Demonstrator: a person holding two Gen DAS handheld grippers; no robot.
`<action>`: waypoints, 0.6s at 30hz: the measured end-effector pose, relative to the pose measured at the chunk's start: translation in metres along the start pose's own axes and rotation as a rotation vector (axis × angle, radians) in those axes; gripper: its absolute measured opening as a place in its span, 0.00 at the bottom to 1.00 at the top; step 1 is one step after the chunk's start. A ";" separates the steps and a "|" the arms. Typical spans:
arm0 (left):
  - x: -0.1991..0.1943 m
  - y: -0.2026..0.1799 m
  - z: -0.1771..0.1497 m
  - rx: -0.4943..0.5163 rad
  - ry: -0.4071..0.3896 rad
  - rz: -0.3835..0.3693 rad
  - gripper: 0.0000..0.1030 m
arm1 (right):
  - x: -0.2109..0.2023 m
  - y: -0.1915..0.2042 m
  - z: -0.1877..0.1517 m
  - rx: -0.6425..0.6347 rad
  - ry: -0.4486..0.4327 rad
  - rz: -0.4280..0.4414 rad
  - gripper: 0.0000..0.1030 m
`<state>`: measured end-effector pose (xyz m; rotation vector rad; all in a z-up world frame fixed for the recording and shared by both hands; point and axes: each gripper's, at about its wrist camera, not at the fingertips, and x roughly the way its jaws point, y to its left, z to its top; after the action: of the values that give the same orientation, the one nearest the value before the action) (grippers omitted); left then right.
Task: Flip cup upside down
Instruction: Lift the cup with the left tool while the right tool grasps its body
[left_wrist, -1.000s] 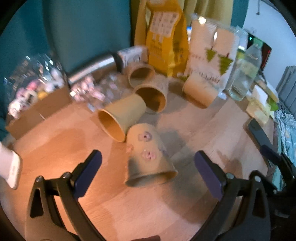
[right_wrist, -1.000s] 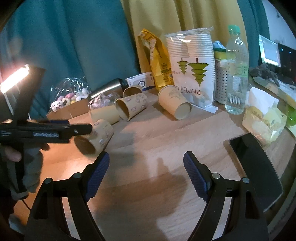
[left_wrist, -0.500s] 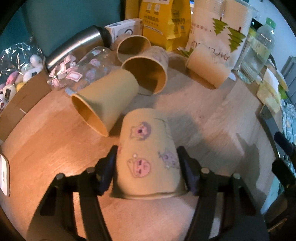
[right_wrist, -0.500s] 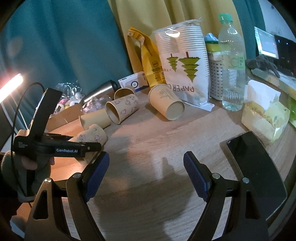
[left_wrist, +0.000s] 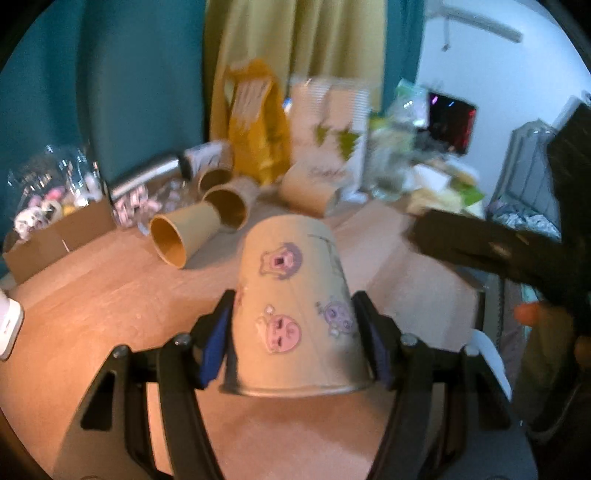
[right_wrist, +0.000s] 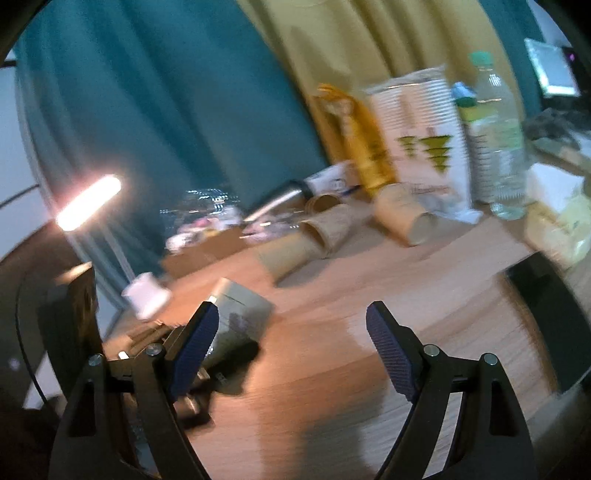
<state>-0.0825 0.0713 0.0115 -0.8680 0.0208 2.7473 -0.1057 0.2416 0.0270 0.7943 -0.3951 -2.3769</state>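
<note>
A paper cup with cartoon stickers sits between the blue pads of my left gripper, which is shut on it. The cup's closed base points away from the camera and its rim faces me, lifted off the wooden table. The same cup shows blurred in the right wrist view, held by the left gripper at lower left. My right gripper is open and empty above the table.
Several plain paper cups lie on their sides behind. A yellow bag, a sleeve of cups, a water bottle, a cardboard box and a steel flask line the back. A phone lies at right.
My left gripper closed on the sticker cup and lifted it, tilting it up. The right gripper swung left, blurring its view; its jaws stayed open.
</note>
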 end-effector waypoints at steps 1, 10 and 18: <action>-0.012 -0.007 -0.007 0.019 -0.040 0.002 0.62 | -0.003 0.007 -0.003 0.006 0.006 0.027 0.82; -0.071 -0.017 -0.039 0.071 -0.229 0.003 0.62 | -0.011 0.054 -0.030 0.037 0.071 0.158 0.82; -0.087 -0.015 -0.050 0.121 -0.291 -0.051 0.62 | 0.003 0.071 -0.032 0.024 0.121 0.191 0.82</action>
<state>0.0174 0.0601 0.0205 -0.4262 0.1062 2.7625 -0.0567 0.1819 0.0325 0.8664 -0.4304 -2.1394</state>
